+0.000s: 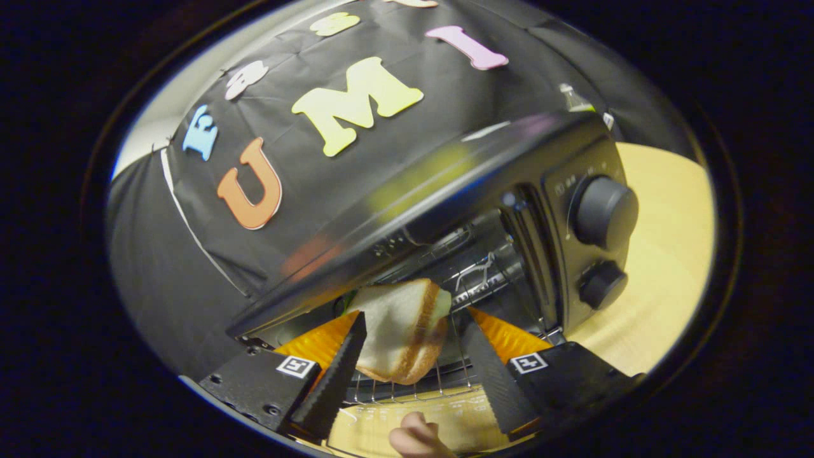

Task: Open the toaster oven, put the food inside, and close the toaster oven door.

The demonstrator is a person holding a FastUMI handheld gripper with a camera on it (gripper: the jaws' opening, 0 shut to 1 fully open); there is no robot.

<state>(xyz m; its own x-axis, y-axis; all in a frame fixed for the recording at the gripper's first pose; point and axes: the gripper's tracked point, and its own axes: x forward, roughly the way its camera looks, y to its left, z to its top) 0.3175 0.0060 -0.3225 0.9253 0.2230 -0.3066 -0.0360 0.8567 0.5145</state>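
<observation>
Wooden table (668, 267), toaster oven (483, 210) door down. Our gripper (413, 346) fingers stand wide, sandwich (400, 331) resting on the rack (458, 362) between them; we should withdraw straight.

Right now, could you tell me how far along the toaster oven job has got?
Done: the toaster oven is open, its wire rack exposed. In hand: the sandwich sits between the fingers of the gripper, over the rack at the oven's mouth; the far finger looks apart from it, so the grip is unclear. Left: withdrawing the gripper and closing the door.
</observation>
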